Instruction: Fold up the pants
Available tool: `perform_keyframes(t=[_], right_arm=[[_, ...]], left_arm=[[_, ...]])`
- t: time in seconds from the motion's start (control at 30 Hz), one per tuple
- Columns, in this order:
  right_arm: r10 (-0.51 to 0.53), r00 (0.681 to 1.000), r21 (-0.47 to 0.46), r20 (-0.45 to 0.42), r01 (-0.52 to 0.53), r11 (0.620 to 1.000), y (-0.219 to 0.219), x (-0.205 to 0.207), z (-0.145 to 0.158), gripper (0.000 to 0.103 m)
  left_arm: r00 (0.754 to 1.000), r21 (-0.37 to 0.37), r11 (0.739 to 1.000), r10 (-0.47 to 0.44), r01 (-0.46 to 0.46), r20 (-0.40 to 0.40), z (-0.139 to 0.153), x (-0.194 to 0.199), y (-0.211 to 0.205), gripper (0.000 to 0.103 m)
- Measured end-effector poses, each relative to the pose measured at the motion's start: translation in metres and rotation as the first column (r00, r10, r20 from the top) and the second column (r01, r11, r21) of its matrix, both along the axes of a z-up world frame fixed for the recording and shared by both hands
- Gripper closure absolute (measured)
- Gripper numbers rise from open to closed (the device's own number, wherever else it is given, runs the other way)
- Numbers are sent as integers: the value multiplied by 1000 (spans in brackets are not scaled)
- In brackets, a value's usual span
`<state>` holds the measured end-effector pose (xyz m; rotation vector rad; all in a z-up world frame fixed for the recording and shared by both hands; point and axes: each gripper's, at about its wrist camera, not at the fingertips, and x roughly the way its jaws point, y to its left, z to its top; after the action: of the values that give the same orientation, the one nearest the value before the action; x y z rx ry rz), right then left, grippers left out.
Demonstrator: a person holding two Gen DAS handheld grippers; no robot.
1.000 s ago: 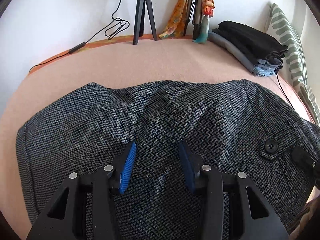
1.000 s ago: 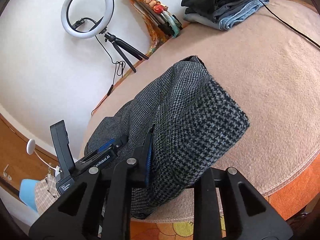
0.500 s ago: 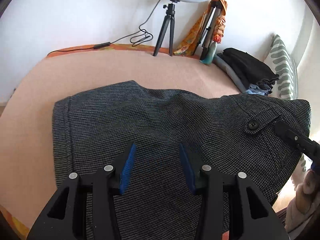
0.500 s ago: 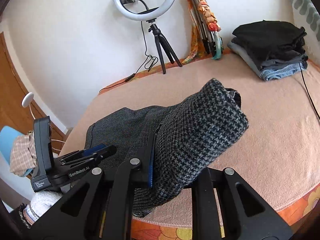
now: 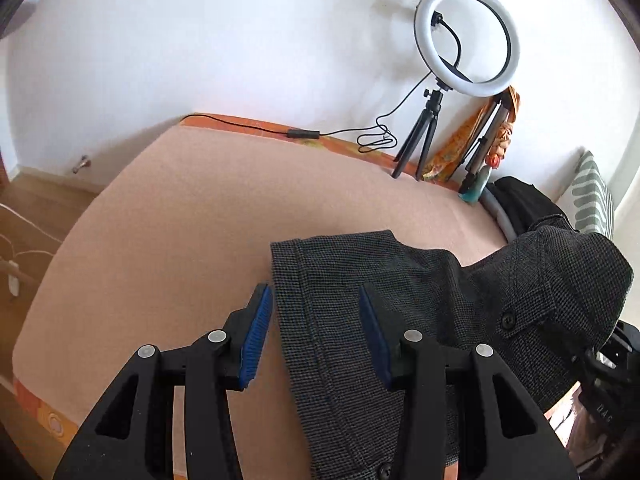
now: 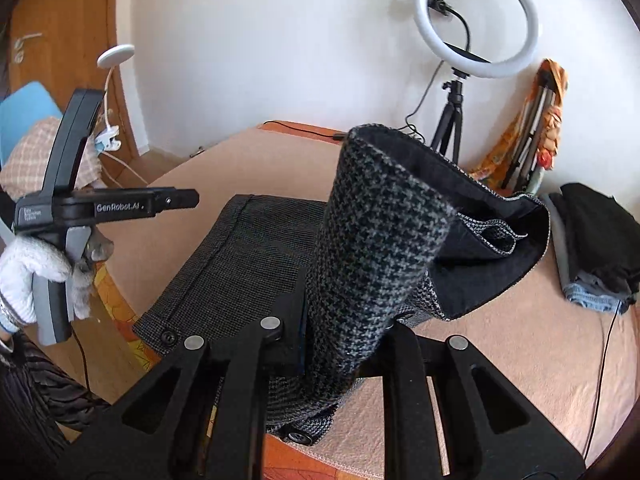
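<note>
Right claw (image 6: 344, 332) clamped on houndstooth pants (image 6: 248, 264), left claw (image 5: 316, 332) apart and empty.
Pants lie on the peach blanket-covered bed (image 5: 192, 216); right claw holds one bunched end raised above the rest, lining showing. Left claw hovers over the hem edge, blue pads (image 5: 256, 332) straddling it. Ring light (image 5: 466, 40) on tripod and stack of folded clothes (image 6: 596, 248) by the wall.
</note>
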<state>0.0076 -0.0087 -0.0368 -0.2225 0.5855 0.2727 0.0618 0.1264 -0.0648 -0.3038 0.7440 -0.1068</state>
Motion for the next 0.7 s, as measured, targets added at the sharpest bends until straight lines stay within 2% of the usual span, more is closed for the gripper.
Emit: perform_keyframes(t=[0.1,0.23,0.43,0.57,0.67,0.7], right_arm=[[94,995,-91,-11,-95,991,37,3,-7,88],[200,979,-186,-44,-204,961,84,9,-21,88],[298,949,-233,-107,-315,920,138,26,-48,89],[328,930,-256,-166,-362,896,160,34,-76,89],[367,912,-255,-185,-405,878,162,29,-81,80],[386,902,-220,-195,-424,879,158,27,-78,72]], left_arm=[[999,-6,1000,24,-23,26,10,-1,14,60],[997,-21,998,52,-51,59,23,-3,33,60],[989,-46,992,118,-114,90,34,-5,60,60],[991,-49,993,113,-109,75,28,-5,63,60],[994,-36,996,87,-85,62,25,-3,58,60],[995,-36,996,78,-76,59,24,-2,55,60]])
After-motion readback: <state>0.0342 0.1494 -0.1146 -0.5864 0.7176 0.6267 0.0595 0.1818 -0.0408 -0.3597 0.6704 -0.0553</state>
